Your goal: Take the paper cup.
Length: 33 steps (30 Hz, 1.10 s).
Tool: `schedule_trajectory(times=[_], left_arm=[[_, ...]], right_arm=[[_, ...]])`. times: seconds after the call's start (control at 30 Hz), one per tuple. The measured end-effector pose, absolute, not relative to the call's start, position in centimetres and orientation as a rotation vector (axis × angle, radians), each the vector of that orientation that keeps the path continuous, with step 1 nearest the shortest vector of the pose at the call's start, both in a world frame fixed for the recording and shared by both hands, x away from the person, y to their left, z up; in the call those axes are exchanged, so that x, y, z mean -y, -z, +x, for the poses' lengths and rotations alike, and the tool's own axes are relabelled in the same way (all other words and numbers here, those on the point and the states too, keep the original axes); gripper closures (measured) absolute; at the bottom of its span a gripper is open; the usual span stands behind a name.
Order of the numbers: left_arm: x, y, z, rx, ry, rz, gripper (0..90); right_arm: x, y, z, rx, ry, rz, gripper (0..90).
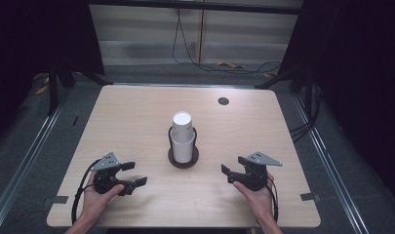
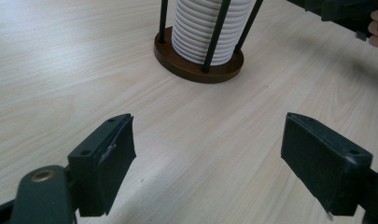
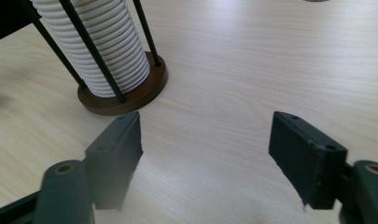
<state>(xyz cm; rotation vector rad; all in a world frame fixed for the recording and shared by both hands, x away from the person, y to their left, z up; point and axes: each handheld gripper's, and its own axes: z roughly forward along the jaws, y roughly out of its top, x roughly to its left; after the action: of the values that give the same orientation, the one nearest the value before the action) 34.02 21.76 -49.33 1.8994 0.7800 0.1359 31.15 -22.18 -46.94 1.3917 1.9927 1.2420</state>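
A stack of white ribbed paper cups (image 1: pixel 183 136) stands upright in a holder of thin black rods on a round brown base (image 1: pixel 183 162) at the middle of the table. My left gripper (image 1: pixel 136 174) rests near the front left, held by a hand, open, with nothing between its fingers. At the front right my right gripper (image 1: pixel 232 168) is open and empty too. Both point toward the holder and stay apart from it. The left gripper view shows my open left gripper (image 2: pixel 210 158) over bare wood, the cups (image 2: pixel 200 28) ahead. From my right gripper (image 3: pixel 207 158), the cups (image 3: pixel 102 51) stand at the upper left.
The light wooden table (image 1: pixel 136 112) has a small dark round hole (image 1: pixel 223 101) at its back right. Grey tape marks (image 1: pixel 309 197) sit near the front corners. Cables (image 1: pixel 224 66) lie on the floor behind, with black curtains on both sides.
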Motion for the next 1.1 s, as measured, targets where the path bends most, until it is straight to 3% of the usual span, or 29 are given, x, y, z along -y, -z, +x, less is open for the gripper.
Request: schedule_trajectory(times=[0.27,0.43,1.1], left_arm=[[-21.6,49.4,34.0,-0.773,-0.13,1.908,17.4],[-21.4,49.5,34.1,-0.762,-0.122,1.916,17.5],[-20.8,49.0,33.2,-0.708,-0.099,1.925,17.4]], right_arm=[[22.2,47.2,31.5,-2.03,-1.254,1.387,28.2],[22.1,47.0,31.6,-2.058,-1.274,1.37,22.7],[19.5,43.9,32.5,-2.114,-1.361,1.249,23.1]])
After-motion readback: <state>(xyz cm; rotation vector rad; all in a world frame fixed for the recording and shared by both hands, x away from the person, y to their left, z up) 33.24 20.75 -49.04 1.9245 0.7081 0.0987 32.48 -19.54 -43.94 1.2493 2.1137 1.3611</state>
